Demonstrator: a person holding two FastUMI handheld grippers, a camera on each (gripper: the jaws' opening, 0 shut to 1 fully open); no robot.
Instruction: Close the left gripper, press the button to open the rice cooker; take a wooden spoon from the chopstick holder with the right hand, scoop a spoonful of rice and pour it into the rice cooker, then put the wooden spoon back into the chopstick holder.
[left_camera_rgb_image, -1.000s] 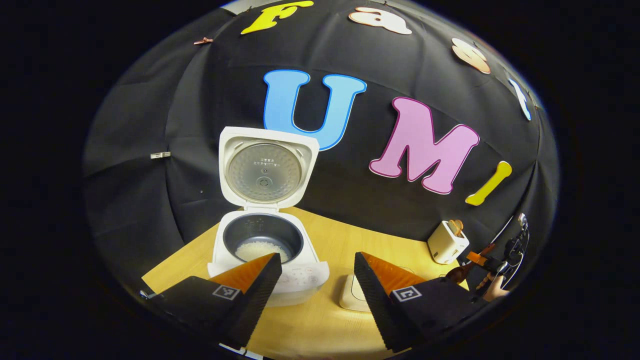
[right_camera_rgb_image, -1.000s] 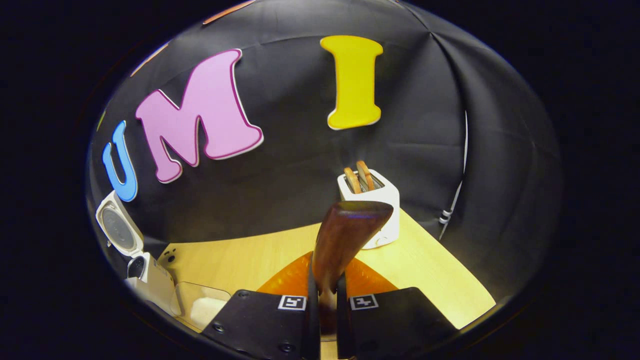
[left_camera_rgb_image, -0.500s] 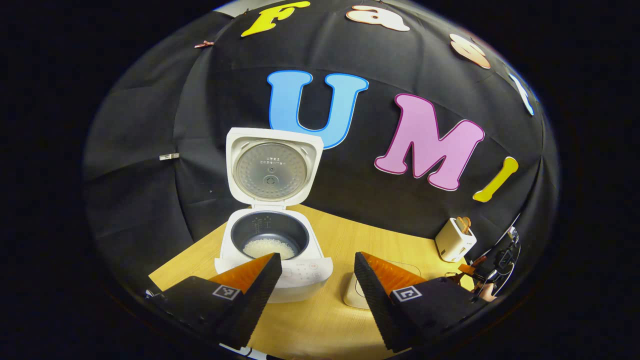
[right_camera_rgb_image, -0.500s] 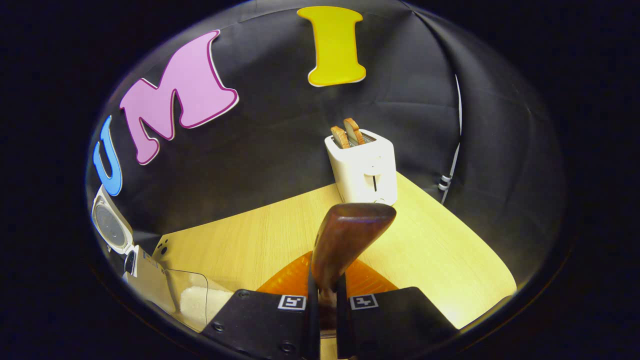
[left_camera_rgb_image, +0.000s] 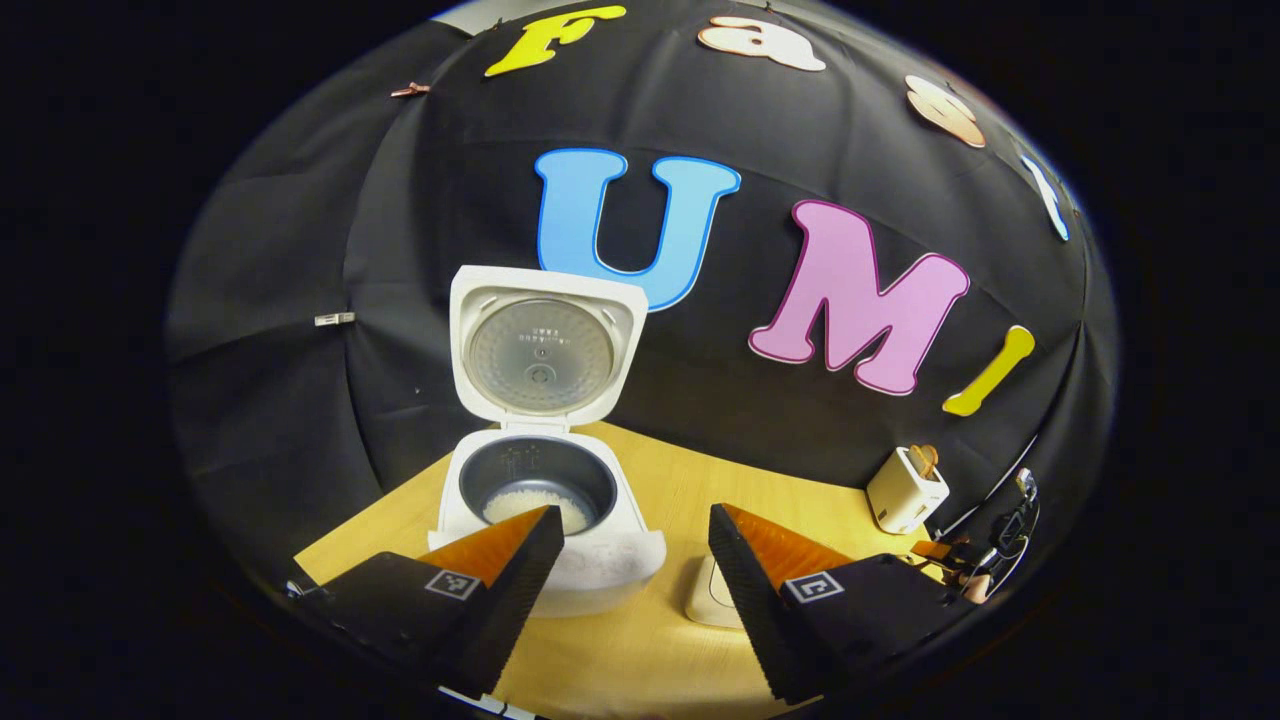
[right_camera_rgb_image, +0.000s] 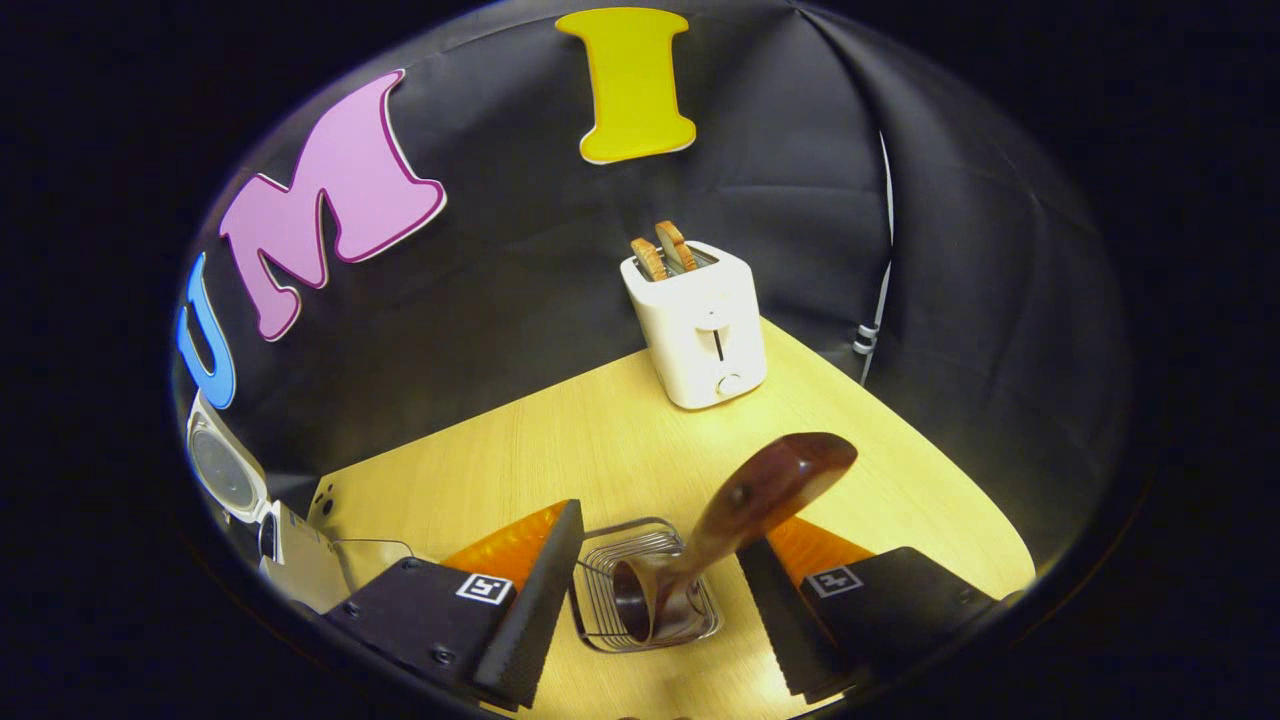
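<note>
Cooker (left_camera_rgb_image: 545, 480) lid up, rice inside. Spoon (right_camera_rgb_image: 740, 510) stands in holder (right_camera_rgb_image: 645, 585), right gripper (right_camera_rgb_image: 660, 600) spread around it. Left gripper (left_camera_rgb_image: 635, 570) spread, idle. Little seems left.

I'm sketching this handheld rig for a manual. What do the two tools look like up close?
Each tool, left and right, has two wedge-shaped fingers tapering forward. Their inner faces are ribbed like fine teeth. Each finger sits on a dark, blocky base bearing a small square black-and-white marker. The right tool's left base also shows round screw heads.
</note>
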